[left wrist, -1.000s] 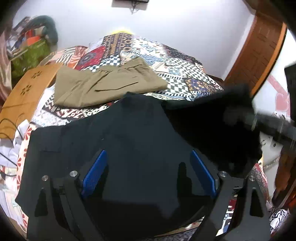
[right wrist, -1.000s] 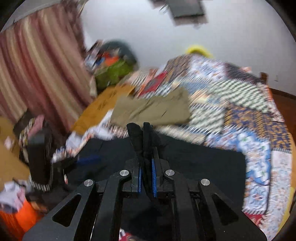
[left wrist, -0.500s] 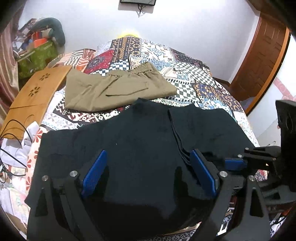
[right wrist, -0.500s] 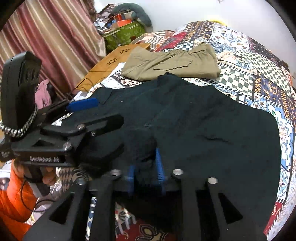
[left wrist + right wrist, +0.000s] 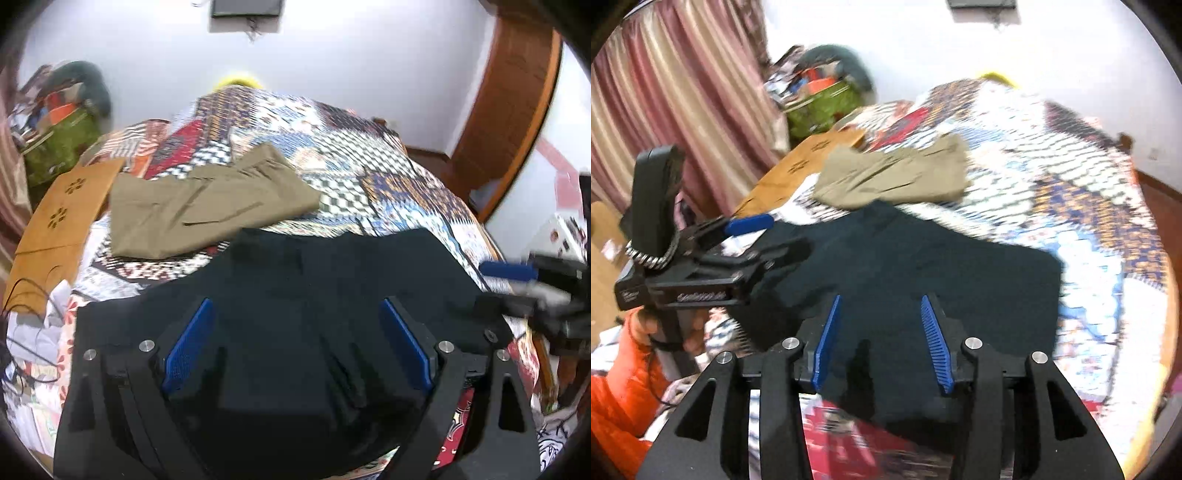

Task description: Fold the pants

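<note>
As seen from the left wrist, lay flat in the lower middle of the frame: black pants [image 5: 332, 295], on the quilt [image 5: 388, 177]. Looked folded over once already, with a layered edge near the right side. Judged about halfway done; likely one more fold left, then maybe a spot beside the tan pants [image 5: 207, 206], folded up in the upper left.

Left claw [image 5: 295, 343] hung wide apart over the black cloth, holding nothing. Right claw [image 5: 882, 339], low in its own frame, was opening, with cloth under it but nothing pinched between the blue pads. In that same view, showed up at the left side: the left claw [image 5: 753, 236], gripped by a hand [image 5: 665, 328] in an orange sleeve [image 5: 613, 391].

Blurry picture on the right, so hard to tell small creases.
</note>
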